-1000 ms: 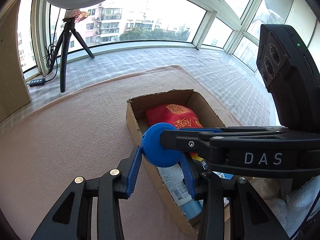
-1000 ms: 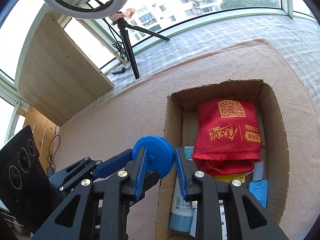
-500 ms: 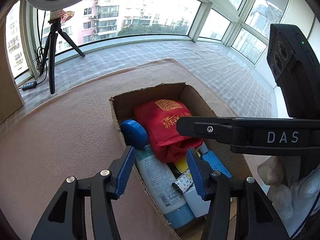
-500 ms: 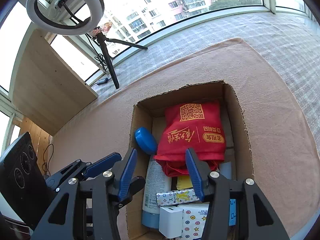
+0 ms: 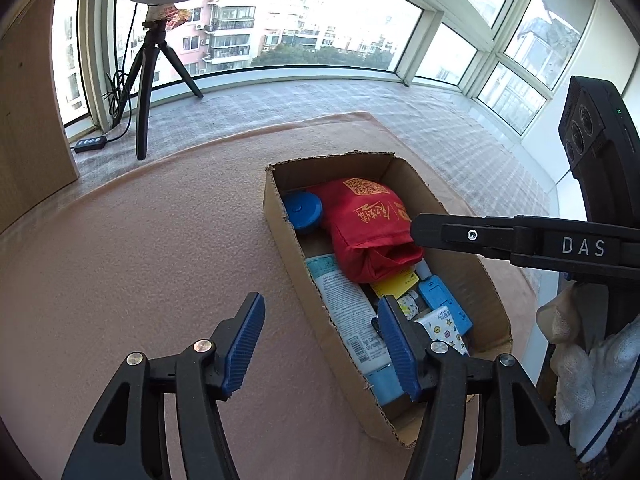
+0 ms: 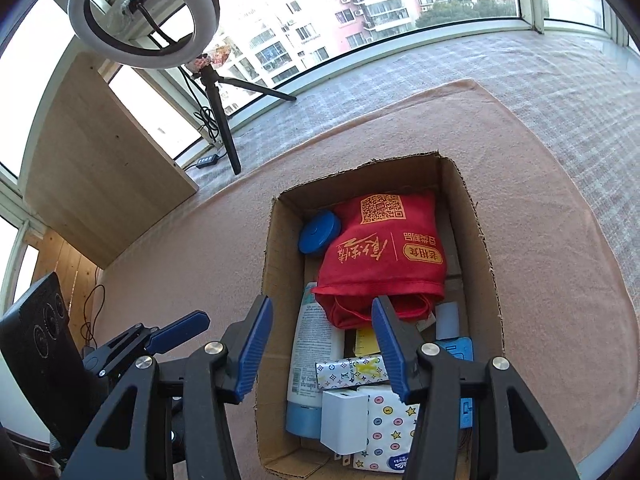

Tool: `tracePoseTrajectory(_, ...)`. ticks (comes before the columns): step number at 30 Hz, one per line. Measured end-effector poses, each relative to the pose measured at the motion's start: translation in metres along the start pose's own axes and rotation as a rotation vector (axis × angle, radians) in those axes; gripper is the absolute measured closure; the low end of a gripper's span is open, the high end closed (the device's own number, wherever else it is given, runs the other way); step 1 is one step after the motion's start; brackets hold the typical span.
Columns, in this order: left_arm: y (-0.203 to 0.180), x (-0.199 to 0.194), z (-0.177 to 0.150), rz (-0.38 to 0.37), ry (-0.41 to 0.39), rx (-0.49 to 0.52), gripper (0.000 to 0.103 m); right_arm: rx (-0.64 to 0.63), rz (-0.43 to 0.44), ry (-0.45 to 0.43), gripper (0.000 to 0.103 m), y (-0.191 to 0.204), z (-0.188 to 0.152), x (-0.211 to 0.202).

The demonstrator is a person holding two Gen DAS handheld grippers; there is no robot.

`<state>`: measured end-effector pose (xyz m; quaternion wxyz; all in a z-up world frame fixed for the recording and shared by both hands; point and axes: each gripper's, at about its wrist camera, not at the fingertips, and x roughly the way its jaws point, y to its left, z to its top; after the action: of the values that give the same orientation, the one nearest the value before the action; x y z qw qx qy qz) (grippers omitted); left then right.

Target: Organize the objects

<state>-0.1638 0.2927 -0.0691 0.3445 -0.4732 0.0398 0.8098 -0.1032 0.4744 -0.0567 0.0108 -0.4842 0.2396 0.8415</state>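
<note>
- Left wrist view: left gripper (image 5: 320, 340) spread wide, nothing between its fingers, hovering over the near left wall of the cardboard box (image 5: 280, 232) on the pink surface (image 5: 140, 260).
- Blue round case (image 5: 302, 210) lies in the box's far left corner, touching the red bag (image 5: 370, 228). White tube (image 5: 352, 320) runs along the left wall.
- Right wrist view: right gripper (image 6: 322, 344) also spread and empty, above the box's near half.
- Blue round case (image 6: 319, 233) beside the red bag (image 6: 384, 256); star-patterned tissue pack (image 6: 386, 428) and white cube (image 6: 344, 420) near the front.
</note>
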Motion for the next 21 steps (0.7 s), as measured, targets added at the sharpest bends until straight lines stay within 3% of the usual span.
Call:
tracePoseTrajectory(5,0.019,-0.025,-0.019,0.033,-0.004,-0.030,0.040,-0.035,-0.016,-0.017,0.055,0.016,-0.019,-0.009)
tracePoseTrajectory(9,0.034,-0.047,-0.037,0.057,-0.008,-0.057,0.027,-0.068,-0.024,-0.025,0.055,0.035,-0.035,-0.015)
tracePoseTrajectory(15,0.053,-0.086,-0.064,0.078,-0.036,-0.100,0.027,-0.131,-0.035,-0.033,0.055,0.068,-0.064,-0.022)
tracePoseTrajectory(21,0.069,-0.127,-0.094,0.145,-0.066,-0.117,0.023,-0.191,-0.038,-0.037,0.055,0.102,-0.090,-0.024)
